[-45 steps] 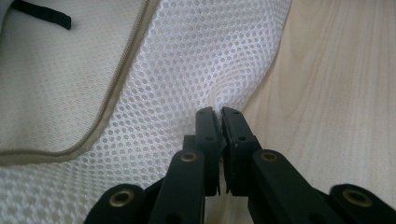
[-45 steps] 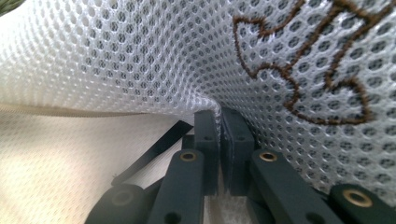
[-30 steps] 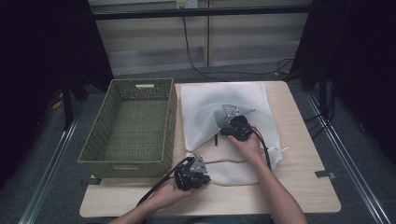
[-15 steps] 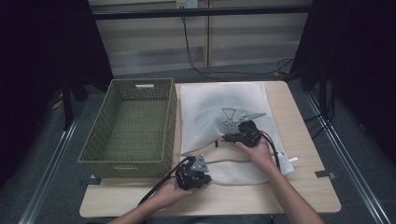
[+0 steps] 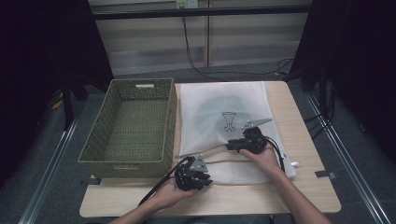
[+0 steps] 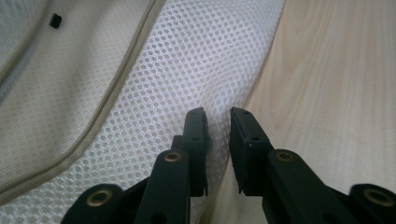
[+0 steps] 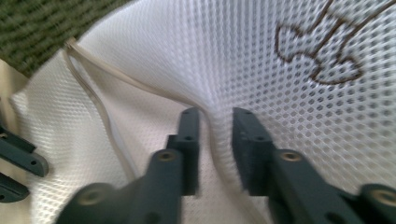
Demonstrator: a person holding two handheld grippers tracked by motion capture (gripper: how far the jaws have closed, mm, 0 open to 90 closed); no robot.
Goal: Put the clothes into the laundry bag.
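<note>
**Both claws slackening on the near edge of the mesh bag**

Our left gripper [image 5: 193,173] sits at the bag's near-left corner, its jaws a narrow gap apart and just been opening; in the left gripper view a ridge of mesh rises into that gap, though we cannot tell whether the pads still press on it. Our right gripper [image 5: 246,142] lies further in, over the zipper seam [image 7: 109,77], its jaws likewise just opened a little, with a fold of net standing between them. Outward from both lies the white mesh bag [image 5: 224,112], flat on the table [image 5: 308,186], its long axis running away from us, its printed emblem [image 5: 229,121] upright. The wicker basket [image 5: 128,163] stands just left of the bag, nearer our left hand.
</note>
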